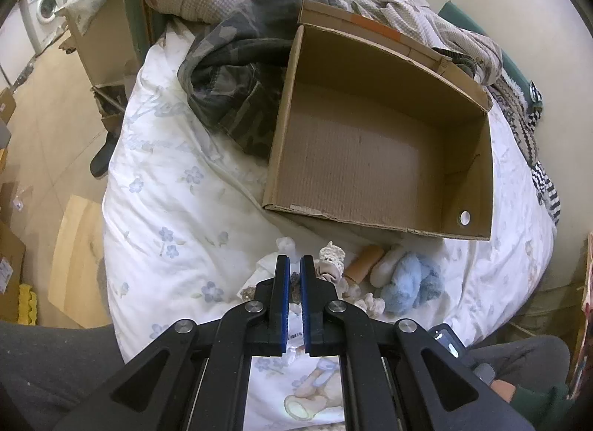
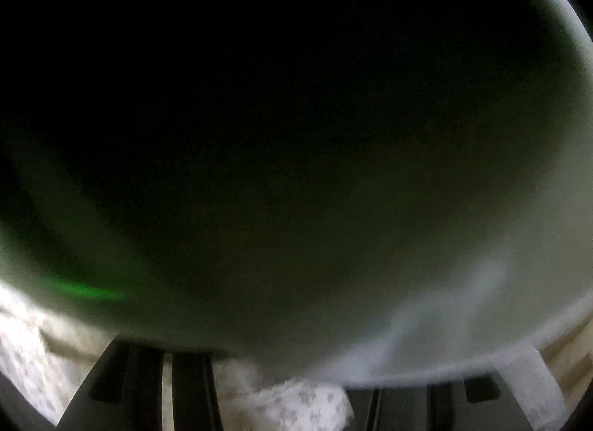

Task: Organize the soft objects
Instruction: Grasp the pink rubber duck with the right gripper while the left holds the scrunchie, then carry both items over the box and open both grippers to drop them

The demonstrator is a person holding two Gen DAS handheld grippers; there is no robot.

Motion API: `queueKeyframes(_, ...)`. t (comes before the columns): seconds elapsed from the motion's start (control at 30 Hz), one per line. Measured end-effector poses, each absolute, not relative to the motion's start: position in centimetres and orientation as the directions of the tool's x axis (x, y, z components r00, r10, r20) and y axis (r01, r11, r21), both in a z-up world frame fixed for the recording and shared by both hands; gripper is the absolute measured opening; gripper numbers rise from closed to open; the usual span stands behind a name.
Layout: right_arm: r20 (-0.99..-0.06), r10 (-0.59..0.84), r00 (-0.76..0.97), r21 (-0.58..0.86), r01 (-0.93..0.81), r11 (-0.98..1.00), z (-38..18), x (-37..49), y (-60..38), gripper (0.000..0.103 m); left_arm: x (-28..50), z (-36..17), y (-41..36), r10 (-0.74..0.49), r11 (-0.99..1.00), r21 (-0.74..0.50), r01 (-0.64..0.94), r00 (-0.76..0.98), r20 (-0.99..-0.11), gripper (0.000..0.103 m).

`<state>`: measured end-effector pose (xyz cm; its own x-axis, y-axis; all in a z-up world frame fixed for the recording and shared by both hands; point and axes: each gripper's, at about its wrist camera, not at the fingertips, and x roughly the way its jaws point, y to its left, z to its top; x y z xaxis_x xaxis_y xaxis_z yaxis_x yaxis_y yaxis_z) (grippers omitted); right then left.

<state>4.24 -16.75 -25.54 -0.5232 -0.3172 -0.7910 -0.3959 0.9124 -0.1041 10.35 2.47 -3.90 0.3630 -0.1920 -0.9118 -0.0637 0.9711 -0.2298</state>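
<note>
Several soft things lie in a row on the white floral bedding point(image 1: 174, 208), just in front of an open cardboard box point(image 1: 374, 156): a fluffy blue plush point(image 1: 411, 282), a pale oval piece point(image 1: 387, 264), a tan roll point(image 1: 365, 262) and a lace-trimmed cloth point(image 1: 331, 260). Just short of them, the left gripper point(image 1: 294, 264) has its blue-padded fingers point(image 1: 283, 294) nearly together, with nothing between them. A camouflage garment point(image 1: 237, 97) lies against the box's left wall. The right gripper's view is blocked by something dark and blurred, so I cannot tell its state.
</note>
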Motion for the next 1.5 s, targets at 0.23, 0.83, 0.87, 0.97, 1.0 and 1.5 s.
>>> queueKeyframes(0.23, -0.844, -0.245, -0.477, -0.025, -0.421, 0.907, -20.7, 5.3, -15.0, 0.046, 10.0, -3.7, 3.1, -0.185, 0.970, -0.231, -0.080, 0.378, -0.907, 0.005)
queueKeyframes(0.83, -0.985, 0.172, 0.034, 0.155, -0.295, 0.943, -2.1, 7.4, -17.8, 0.046, 9.3, -3.7, 2.9, -0.195, 0.970, -0.235, -0.058, 0.389, -0.900, 0.005)
queueKeyframes(0.87, -0.979, 0.191, 0.072, 0.163, -0.289, 0.943, -3.0, 8.5, -18.8, 0.046, 9.3, -3.6, 2.9, -0.198, 0.969, -0.238, -0.058, 0.390, -0.899, 0.005)
queueKeyframes(0.97, -0.956, 0.237, 0.174, 0.188, -0.257, 0.948, -1.8, 9.2, -19.3, 0.046, 9.1, -3.2, 3.1, -0.218, 0.963, -0.263, -0.058, 0.401, -0.890, 0.005)
queueKeyframes(1.0, -0.946, 0.254, 0.201, 0.204, -0.242, 0.949, -1.9, 8.5, -18.6, 0.046, 9.1, -2.9, 3.2, -0.222, 0.962, -0.267, -0.055, 0.410, -0.885, 0.005)
queueKeyframes(1.5, -0.834, 0.360, 0.418, 0.317, -0.171, 0.933, 1.3, 11.7, -21.2, 0.046, 10.6, 2.9, 1.7, -0.237, 0.963, -0.269, 0.011, 0.510, -0.827, 0.005)
